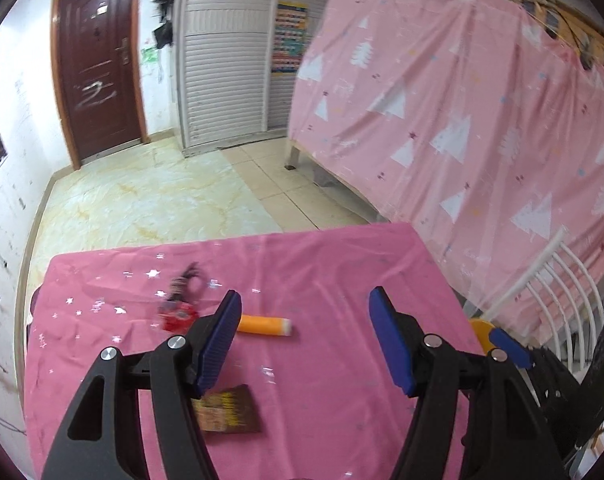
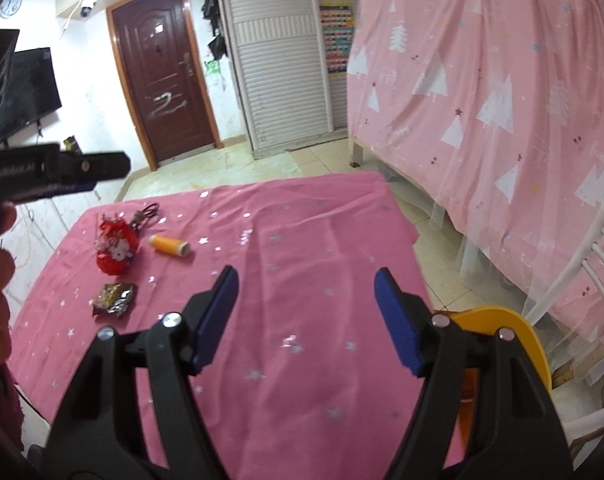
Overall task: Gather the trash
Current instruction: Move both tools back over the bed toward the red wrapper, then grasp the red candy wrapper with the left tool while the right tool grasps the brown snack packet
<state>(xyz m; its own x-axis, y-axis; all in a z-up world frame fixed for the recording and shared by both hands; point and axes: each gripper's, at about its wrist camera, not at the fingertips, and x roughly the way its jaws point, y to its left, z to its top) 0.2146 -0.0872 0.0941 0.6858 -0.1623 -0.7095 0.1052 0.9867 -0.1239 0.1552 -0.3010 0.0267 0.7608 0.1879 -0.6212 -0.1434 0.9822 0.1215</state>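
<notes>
A pink star-print tablecloth [image 2: 302, 240] covers the table. On it lie an orange tube [image 2: 168, 245], a red crumpled wrapper [image 2: 116, 249], a brown foil snack wrapper [image 2: 114, 299] and a small dark tangled item [image 2: 146, 214]. My left gripper [image 1: 303, 316] is open above the table; the orange tube [image 1: 264, 325] lies just beyond its left finger, the brown wrapper [image 1: 228, 410] below it, the red wrapper [image 1: 178, 316] to the left. My right gripper [image 2: 305, 300] is open and empty over the cloth, right of the trash. The left gripper body [image 2: 54, 174] shows at the far left.
A yellow round object [image 2: 517, 340] sits by the table's right edge, next to a white metal chair [image 2: 581, 264]. A pink tree-print curtain [image 2: 481, 80] hangs on the right. A brown door [image 2: 166, 92] and white shutter cabinet [image 2: 278, 60] stand behind the tiled floor.
</notes>
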